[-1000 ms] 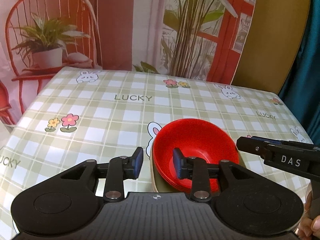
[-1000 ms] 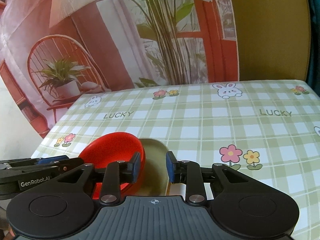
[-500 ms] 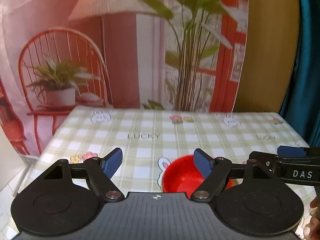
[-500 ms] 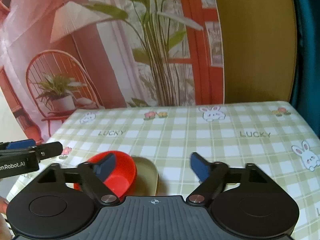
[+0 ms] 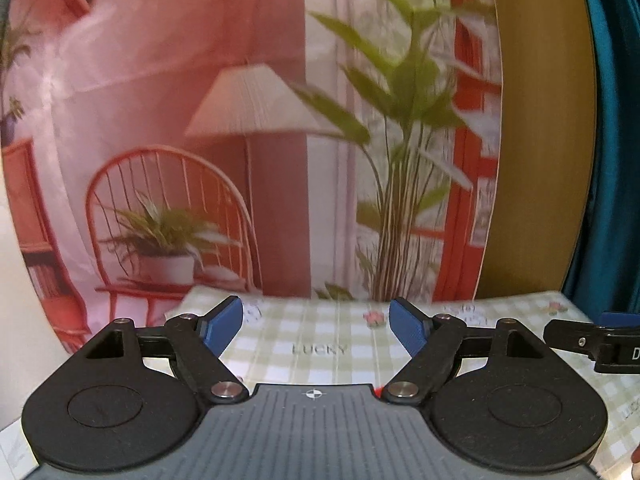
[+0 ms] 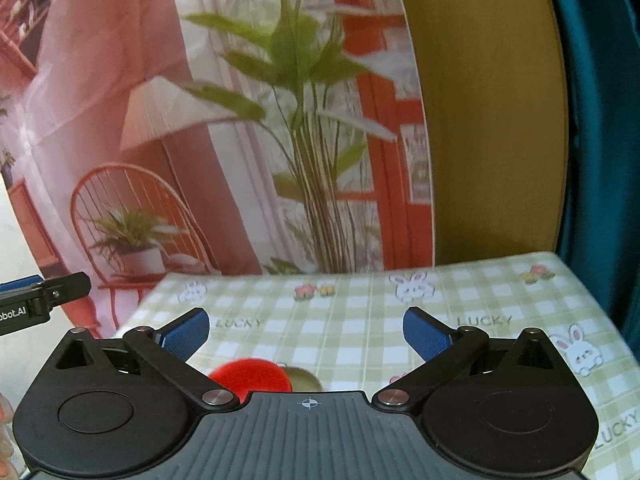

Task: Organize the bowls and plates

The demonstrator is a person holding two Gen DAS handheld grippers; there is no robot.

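1. The left gripper hangs above the table, its blue pads spread wide and the jaws opening, with nothing between them.
2. The right gripper is likewise released: its jaws are opening, its pads stand far apart, and only the tablecloth shows in the gap.
3. The red bowl sits on the table in the right wrist view, low in the picture, just ahead of that gripper's body and partly hidden by it.
4. An olive plate lies under the bowl; its rim shows at the bowl's right side.
5. In the left wrist view the bowl is almost wholly hidden; only a red sliver peeps out at the edge of the gripper body.
6. Each gripper shows in the other's view: a tip of the right one at the right edge of the left view, a tip of the left one at the left edge of the right view.
7. The cloth is green check, printed with rabbits, flowers and the word LUCKY.
8. Behind the table hangs a backdrop showing a red chair, potted plants and a lamp.
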